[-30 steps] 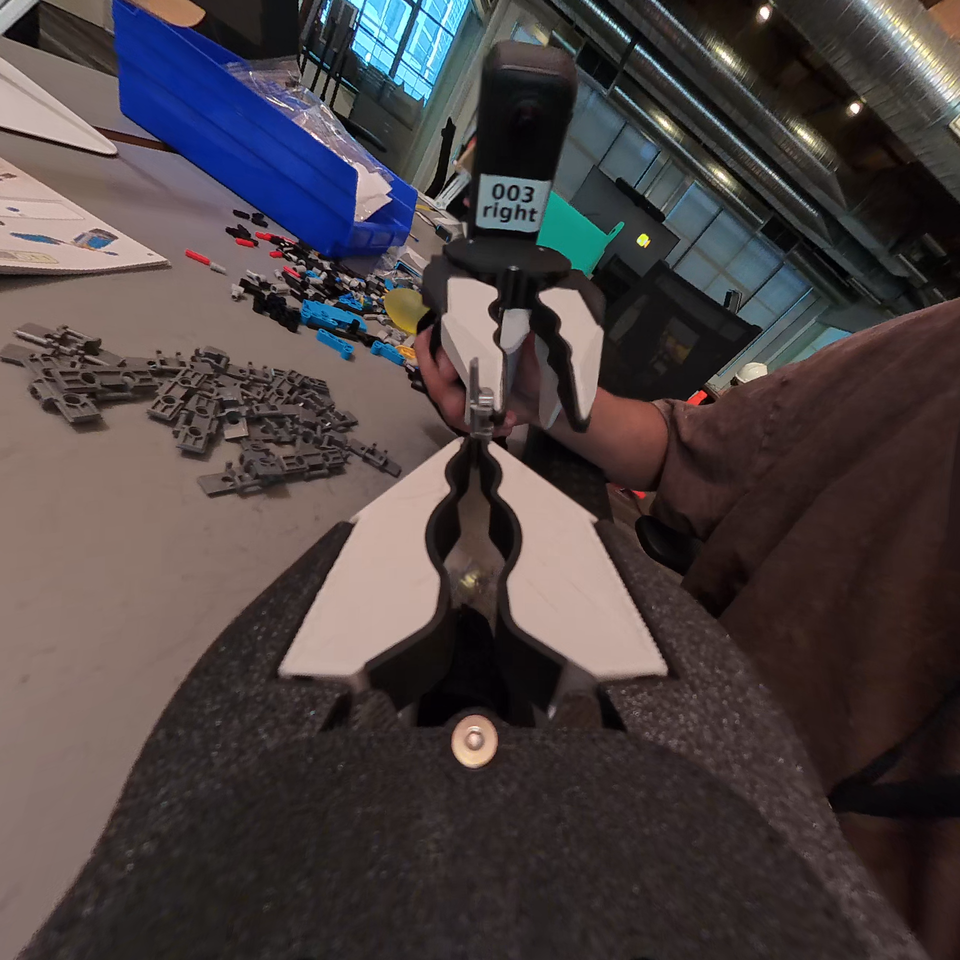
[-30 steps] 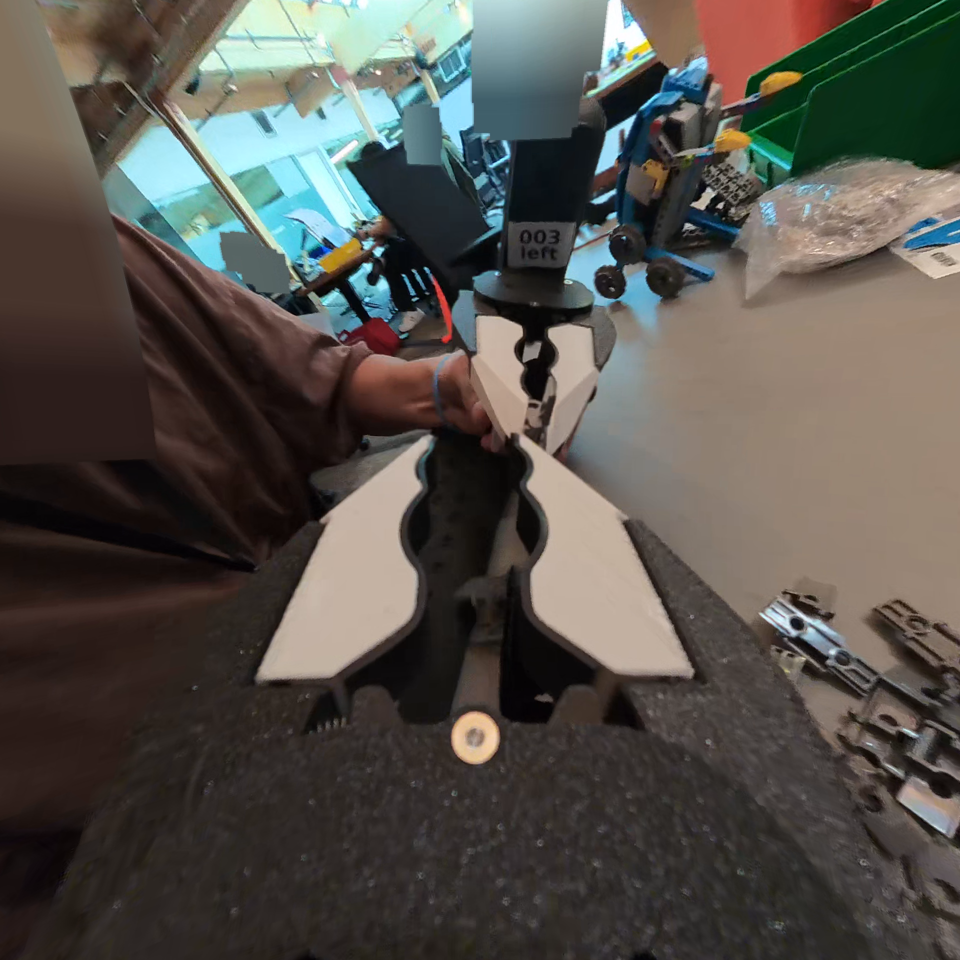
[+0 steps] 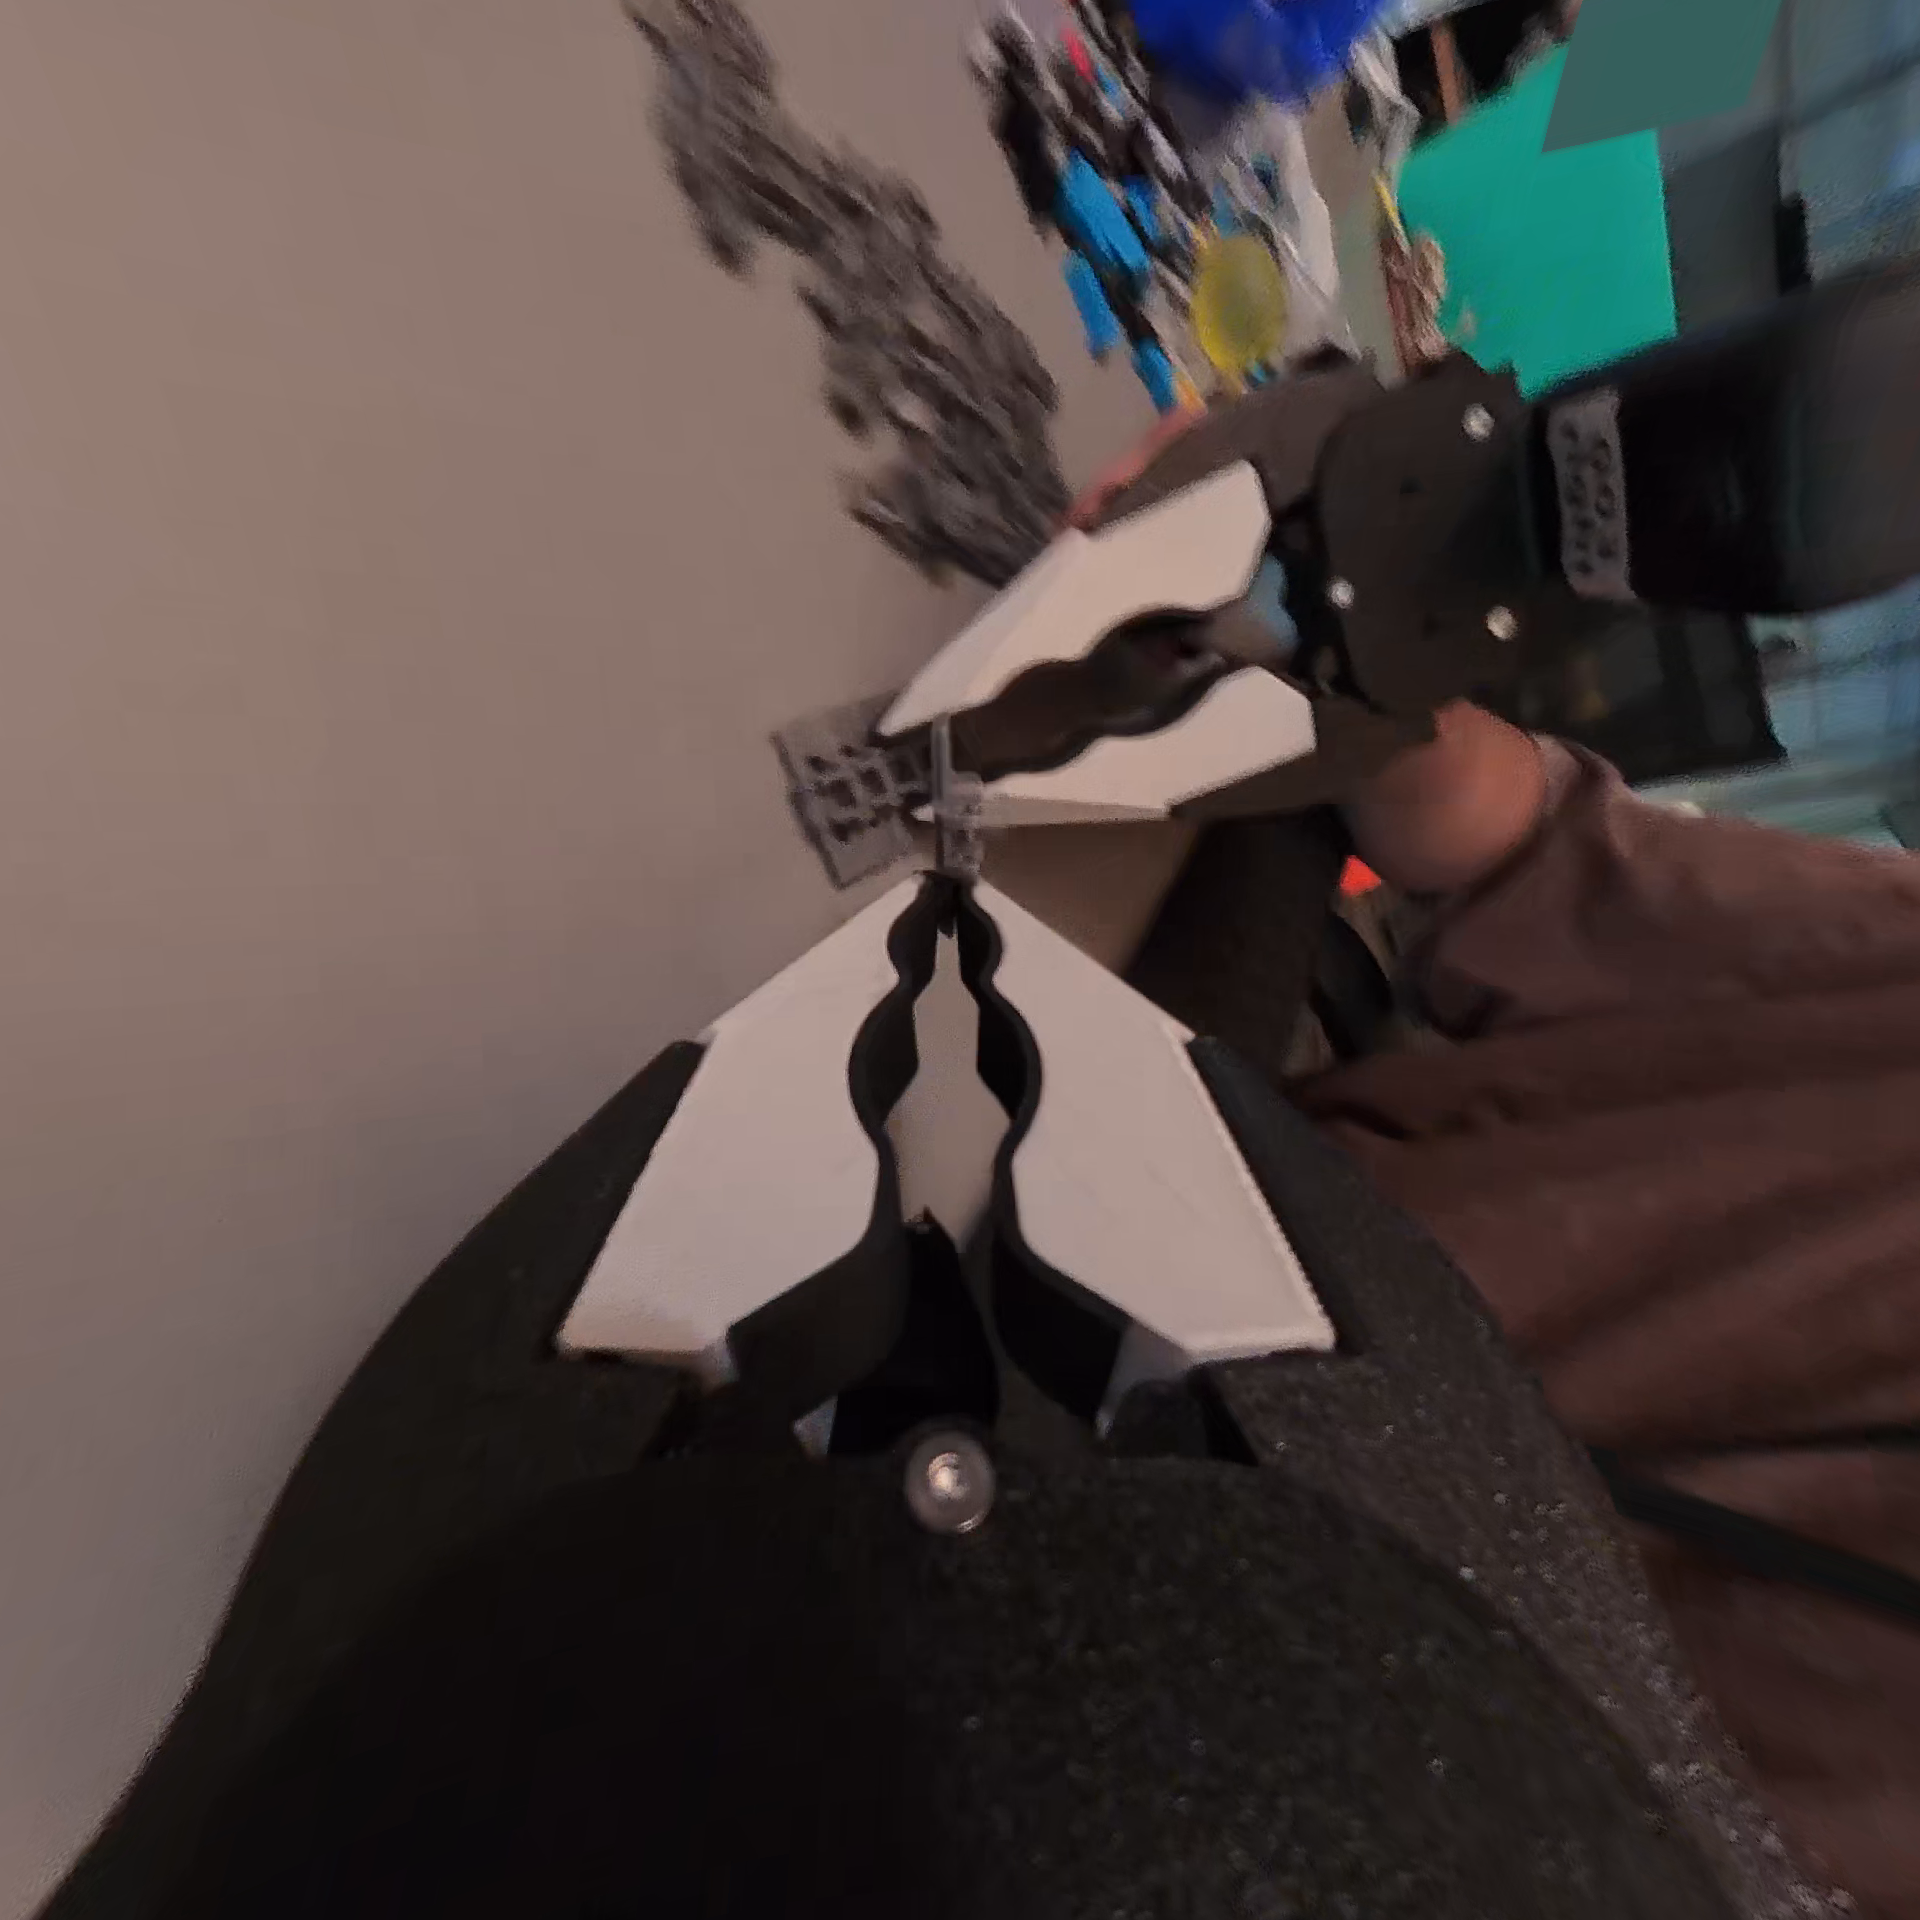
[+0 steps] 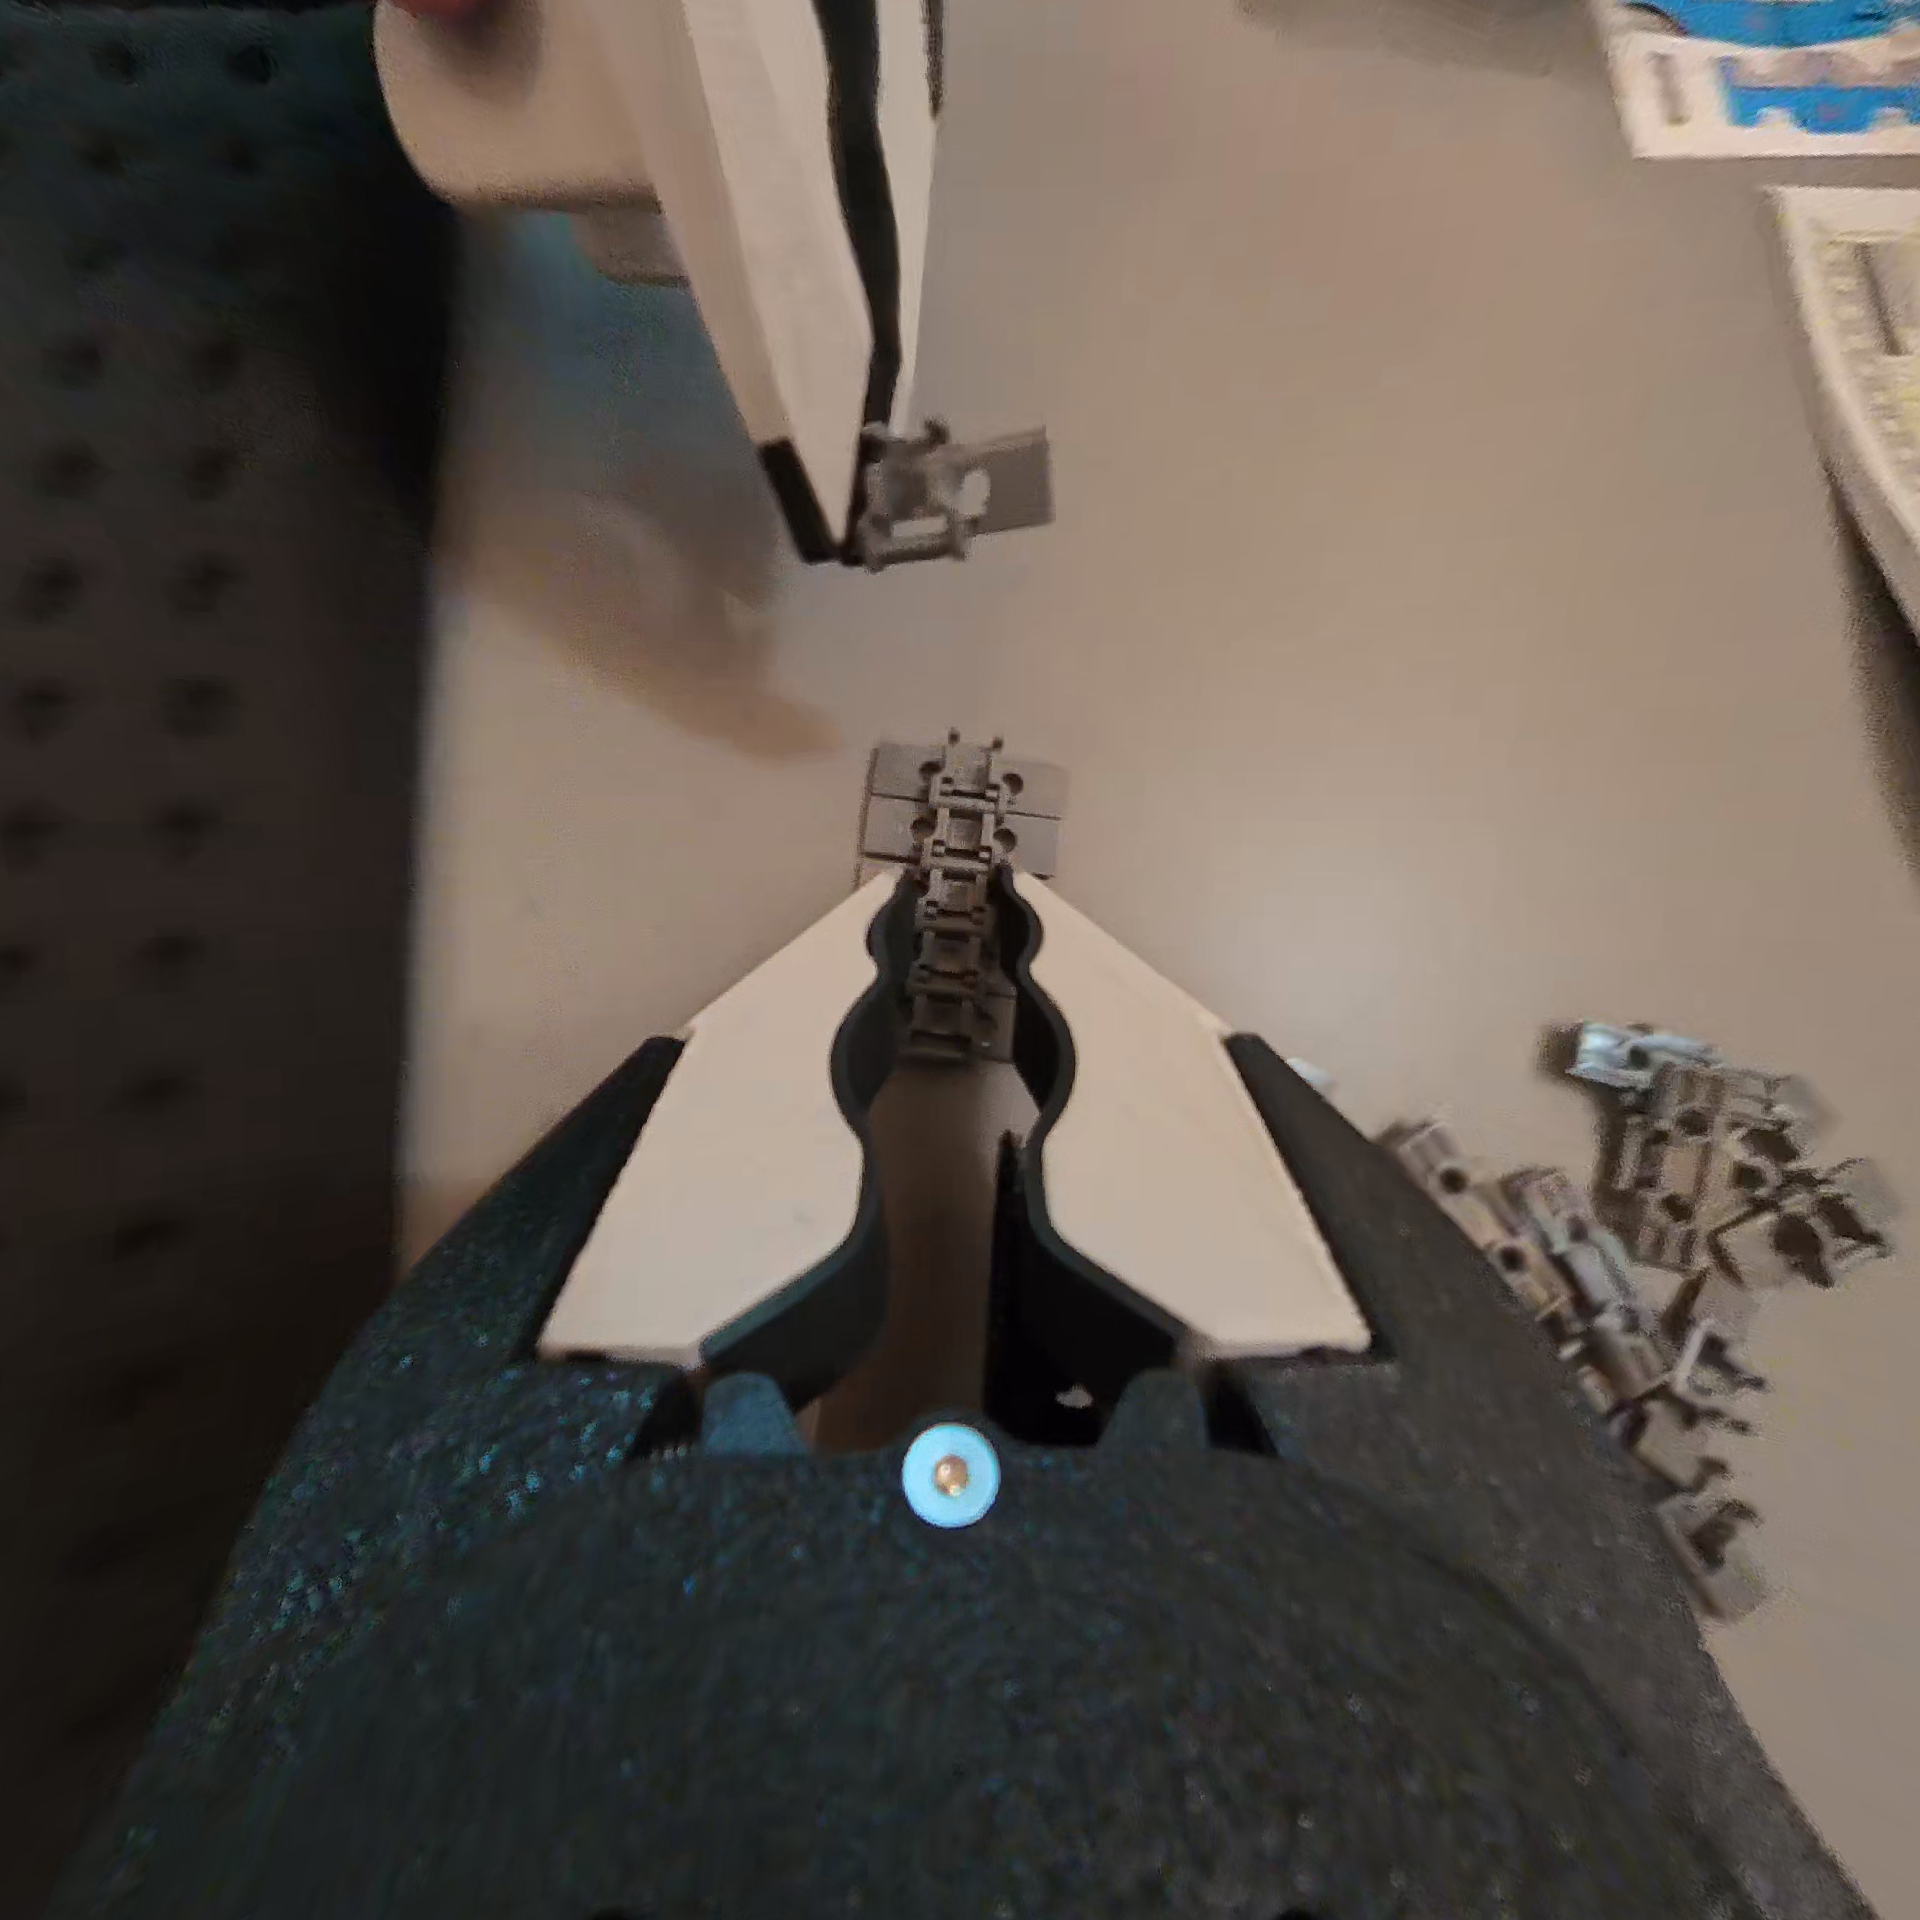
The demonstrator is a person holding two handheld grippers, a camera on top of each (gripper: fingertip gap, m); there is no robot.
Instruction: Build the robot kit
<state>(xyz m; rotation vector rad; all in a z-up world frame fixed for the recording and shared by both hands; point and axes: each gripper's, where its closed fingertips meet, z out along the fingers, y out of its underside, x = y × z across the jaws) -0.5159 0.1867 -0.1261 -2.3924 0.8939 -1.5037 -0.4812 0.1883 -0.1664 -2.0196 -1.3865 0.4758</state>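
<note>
Grey plastic track chain point(image 4: 954, 914) — linked segments with round holes — pinched in the closed right gripper point(image 4: 951, 883) over the beige surface point(image 4: 1351, 623), left gripper point(image 3: 948, 883) clamped on a single grey link point(image 3: 954, 821), loose grey links point(image 4: 1662, 1226) lying nearby.

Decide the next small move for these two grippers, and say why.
Probably ease the left gripper toward the right gripper, lining its link up with the free end of the chain. Both jaws are shut on grey track pieces, and in the right wrist view a gap of bare table separates link from chain.
</note>
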